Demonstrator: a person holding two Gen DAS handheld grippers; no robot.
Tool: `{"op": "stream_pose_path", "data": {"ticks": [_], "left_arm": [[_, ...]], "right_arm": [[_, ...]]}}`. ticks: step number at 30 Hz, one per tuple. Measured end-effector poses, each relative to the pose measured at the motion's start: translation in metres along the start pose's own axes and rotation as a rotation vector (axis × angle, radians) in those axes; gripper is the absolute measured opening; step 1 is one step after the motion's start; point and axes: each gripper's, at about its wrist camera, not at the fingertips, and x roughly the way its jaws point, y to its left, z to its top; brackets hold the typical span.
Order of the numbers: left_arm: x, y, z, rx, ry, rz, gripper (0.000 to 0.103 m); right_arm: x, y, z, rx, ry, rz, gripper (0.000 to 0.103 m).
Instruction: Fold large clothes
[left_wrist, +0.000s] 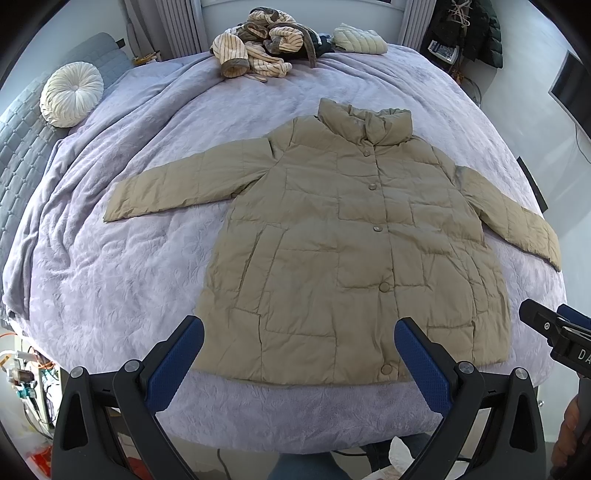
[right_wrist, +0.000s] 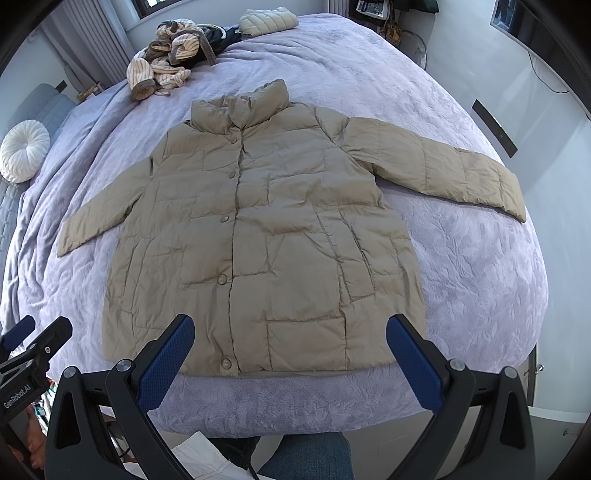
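Spread flat, front up, on the lavender bed cover (left_wrist: 110, 280), toward the near edge of the bed: a khaki quilted jacket (left_wrist: 343, 243), buttoned down the middle, collar (left_wrist: 365, 123) pointing at the far edge, hem lying just inside the near edge. Both sleeves stretched outward and slightly down, the one toward the right edge of the bed (left_wrist: 517, 225) reaching almost to that edge, the other (left_wrist: 177, 184) ending well short of the left edge. Held above the near edge, over the hem, not touching the fabric: the left gripper (left_wrist: 299, 354), jaws spread wide, blue pads (left_wrist: 177, 365) facing each other with nothing between them. Alongside it, likewise over the hem and clear of the cloth: the right gripper (right_wrist: 290, 350), jaws also wide apart and empty, blue pads (right_wrist: 413, 365) bare. Visible at the right border of the left wrist view, the black body of the right gripper, with part of a hand (left_wrist: 570, 435) below it; at the left border of the right wrist view, the left gripper's body. At the far edge of the bed, well apart from the jacket: a heap of striped cream-and-brown clothes (left_wrist: 255, 48) and, beside it, a folded pale quilted garment (left_wrist: 360, 38). Near the left edge, on a grey quilted pad: a round white pleated cushion (left_wrist: 70, 94). Below the near edge, between the gripper frames: a leg in blue denim (right_wrist: 306, 458).
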Motion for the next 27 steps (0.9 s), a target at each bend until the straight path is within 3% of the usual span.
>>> {"op": "stream_pose_path", "data": {"ticks": [7, 10, 13, 20, 23, 27], "left_arm": [[0.008, 0.006, 0.002, -0.007, 0.032, -0.029, 0.103], [0.016, 0.014, 0.004, -0.008, 0.071, -0.012, 0.103], [0.026, 0.029, 0.004, -0.049, 0.116, -0.048, 0.103], [0.055, 0.075, 0.012, -0.117, 0.091, -0.033, 0.103], [0.074, 0.102, 0.019, -0.187, 0.092, -0.047, 0.103], [0.108, 0.149, 0.029, -0.301, 0.067, -0.069, 0.103]], "right_arm": [[0.007, 0.003, 0.001, 0.005, 0.012, 0.002, 0.103], [0.012, 0.007, 0.003, 0.013, 0.029, 0.014, 0.103], [0.021, 0.016, 0.01, 0.012, 0.049, 0.027, 0.103], [0.045, 0.053, 0.027, -0.012, 0.09, 0.039, 0.103], [0.062, 0.074, 0.036, -0.025, 0.109, 0.031, 0.103], [0.096, 0.109, 0.051, -0.051, 0.164, 0.084, 0.103]]}}
